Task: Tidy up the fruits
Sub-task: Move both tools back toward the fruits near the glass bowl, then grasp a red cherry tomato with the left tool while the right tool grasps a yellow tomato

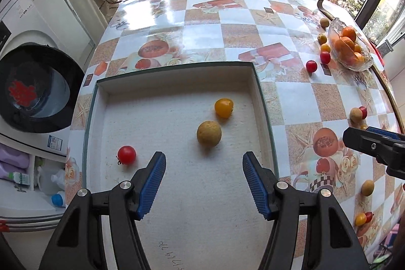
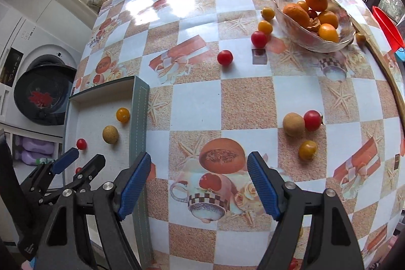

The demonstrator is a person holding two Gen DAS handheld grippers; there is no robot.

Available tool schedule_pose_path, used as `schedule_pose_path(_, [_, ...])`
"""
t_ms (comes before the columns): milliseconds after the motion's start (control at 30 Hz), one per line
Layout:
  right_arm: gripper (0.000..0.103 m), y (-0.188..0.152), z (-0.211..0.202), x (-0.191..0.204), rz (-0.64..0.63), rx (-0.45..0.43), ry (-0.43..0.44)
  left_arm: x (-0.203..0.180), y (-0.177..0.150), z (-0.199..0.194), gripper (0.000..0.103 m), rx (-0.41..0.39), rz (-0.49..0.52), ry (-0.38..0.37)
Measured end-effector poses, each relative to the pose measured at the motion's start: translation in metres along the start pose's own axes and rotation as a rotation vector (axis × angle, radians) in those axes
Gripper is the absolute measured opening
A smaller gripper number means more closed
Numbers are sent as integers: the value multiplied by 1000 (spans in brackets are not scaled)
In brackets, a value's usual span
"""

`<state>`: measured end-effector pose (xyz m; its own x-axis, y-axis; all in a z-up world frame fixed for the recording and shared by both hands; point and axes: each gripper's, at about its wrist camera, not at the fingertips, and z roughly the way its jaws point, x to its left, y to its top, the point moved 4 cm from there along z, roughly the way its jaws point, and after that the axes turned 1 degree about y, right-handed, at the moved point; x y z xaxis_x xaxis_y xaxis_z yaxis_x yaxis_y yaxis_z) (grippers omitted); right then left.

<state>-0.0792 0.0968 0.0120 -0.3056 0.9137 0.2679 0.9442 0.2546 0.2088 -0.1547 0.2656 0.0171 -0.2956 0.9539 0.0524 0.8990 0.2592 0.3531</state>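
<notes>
We are holding the left tool (image 1: 204,163) spread wide and empty over the white box (image 1: 254,82), where a red tomato (image 1: 126,154) is lying at 9 o'clock, a tan fruit (image 1: 209,133) at center and a yellow tomato (image 1: 223,107) at 1 o'clock of it. We are hovering the right tool (image 2: 198,168), also spread and empty, over the tabletop (image 2: 243,103); at its 2 o'clock another tan fruit (image 2: 293,124) is touching a red tomato (image 2: 312,120), and a glass bowl (image 2: 286,14) of oranges is sitting at 1 o'clock.
</notes>
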Motion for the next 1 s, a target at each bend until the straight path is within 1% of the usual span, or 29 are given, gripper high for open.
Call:
schedule_pose_path(200, [81,-7,-10,-58,72,-18,-87,-47,23,-4,65,-22,69,-52])
schedule_pose_path(367, [81,-10,-7,-87,87,-15,-123,-83,44,6,65,-27,99,-95])
schedule_pose_path(500, [81,-10,-2,-95,75,-10,-124,-107,60,21,65,-18,102,-120])
schedule_pose_path(667, [80,-6,5,-96,59,-10,-115,-128,76,45,65,-5,116,-116])
schedule_pose_path(733, [76,-3,9,-96,54,-5,-110,-134,82,54,65,0,125,-110])
schedule_pose_path(967, [74,2,17,-94,30,4,-110,-150,99,80,65,7,156,-94])
schedule_pose_path(1000, [74,2,19,-94,31,6,-110,-151,101,81,65,-2,154,-100])
